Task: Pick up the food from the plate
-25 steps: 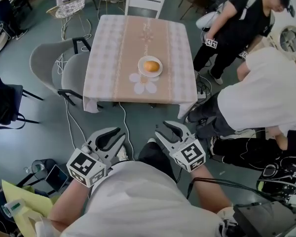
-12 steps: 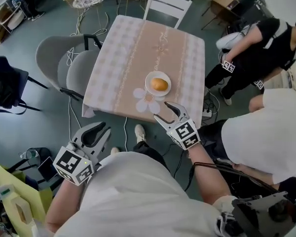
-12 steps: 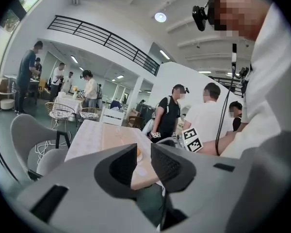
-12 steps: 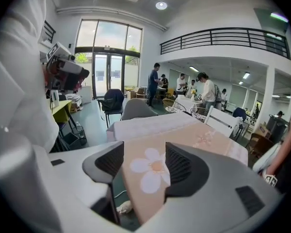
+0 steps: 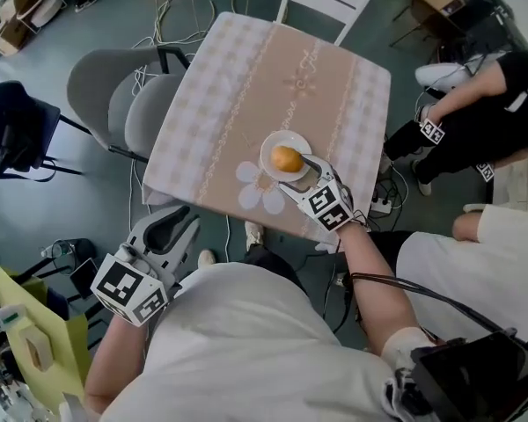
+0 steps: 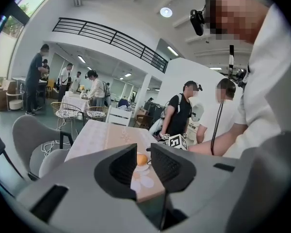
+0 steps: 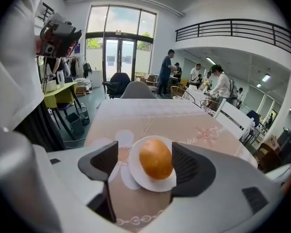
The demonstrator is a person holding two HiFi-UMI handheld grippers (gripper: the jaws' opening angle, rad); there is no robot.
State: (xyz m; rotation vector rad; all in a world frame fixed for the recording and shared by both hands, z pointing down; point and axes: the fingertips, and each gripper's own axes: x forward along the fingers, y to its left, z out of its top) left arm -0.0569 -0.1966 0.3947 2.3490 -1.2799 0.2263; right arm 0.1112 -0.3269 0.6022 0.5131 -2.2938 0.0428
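Food (image 5: 287, 159), one piece, lies on one plate (image 5: 276, 141).

Food (image 5: 287, 159) on plate (image 5: 266, 156), near tabletop's (image 5: 246, 86) front edge. Right gripper (image 5: 299, 174) just before plate. Left gripper (image 5: 178, 225) off tabletop, front left. Chairs (image 5: 114, 104) left of tabletop.
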